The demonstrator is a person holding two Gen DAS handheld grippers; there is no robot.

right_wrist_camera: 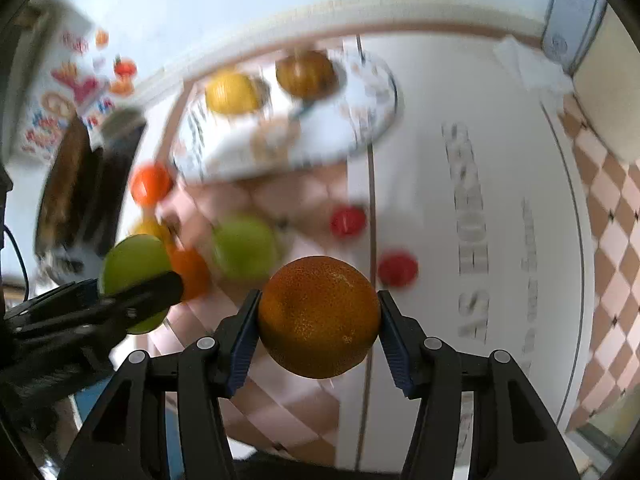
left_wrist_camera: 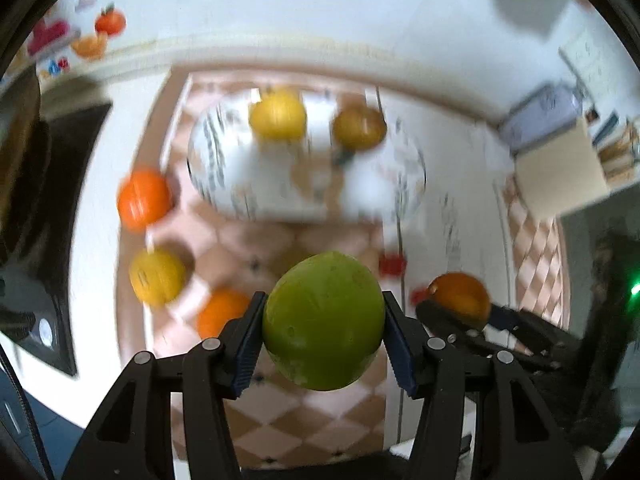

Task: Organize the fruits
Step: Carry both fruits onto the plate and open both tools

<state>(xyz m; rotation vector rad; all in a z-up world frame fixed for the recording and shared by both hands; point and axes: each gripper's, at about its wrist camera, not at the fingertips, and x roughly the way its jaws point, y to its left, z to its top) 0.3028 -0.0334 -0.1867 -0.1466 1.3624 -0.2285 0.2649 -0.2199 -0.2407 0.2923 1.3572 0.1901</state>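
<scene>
Left hand-held gripper (left_wrist_camera: 324, 322) pinches the green fruit (left_wrist_camera: 324, 320), right hand-held gripper (right_wrist_camera: 319, 317) pinches the orange (right_wrist_camera: 319, 316); both should carry level to the plate (left_wrist_camera: 224, 184) at 12 o'clock, landing clear of the yellow fruit (left_wrist_camera: 277, 114) there.

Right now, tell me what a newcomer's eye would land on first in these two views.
First, the green fruit clamped in the left gripper, filling the lower middle of the left wrist view. Its twin is the dark orange pinched in the right gripper. Beyond both, a patterned plate at the far end of the table already carries a yellow fruit and a brownish-orange fruit.
</scene>
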